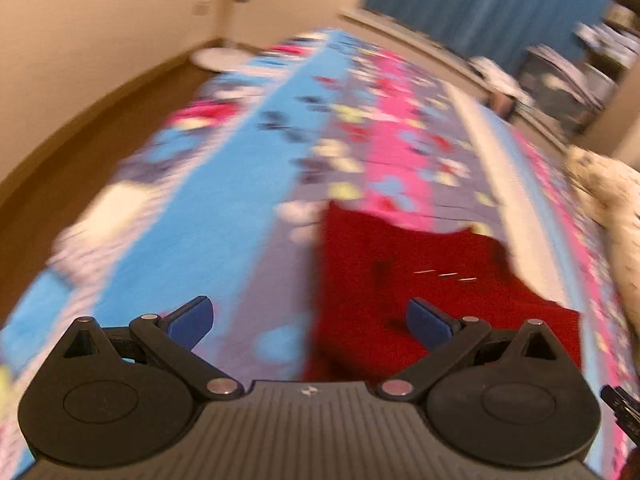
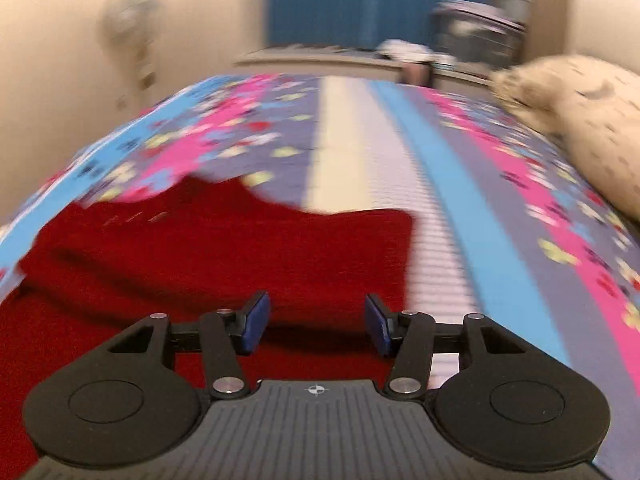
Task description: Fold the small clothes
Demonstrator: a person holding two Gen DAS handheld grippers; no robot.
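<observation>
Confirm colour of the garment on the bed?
Solid dark red garment, clearest in the right wrist view.

Garment lying on a bed, seen from two grippers.
The garment lies flat on the bedspread; a pillow rests at its right, and a curtain hangs behind the bed.

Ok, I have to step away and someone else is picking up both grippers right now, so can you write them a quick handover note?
Left gripper: open, empty, above the red garment's left edge.
Right gripper: jaws apart, nothing between the pads, over the garment's right part.
The red garment lies on the patterned bedspread, a cream pillow off to its right. One layer looks laid over another, so at least one fold seems made; blur hides the details.
Left to do: check the edges, finish the remaining folds, flatten it.
</observation>
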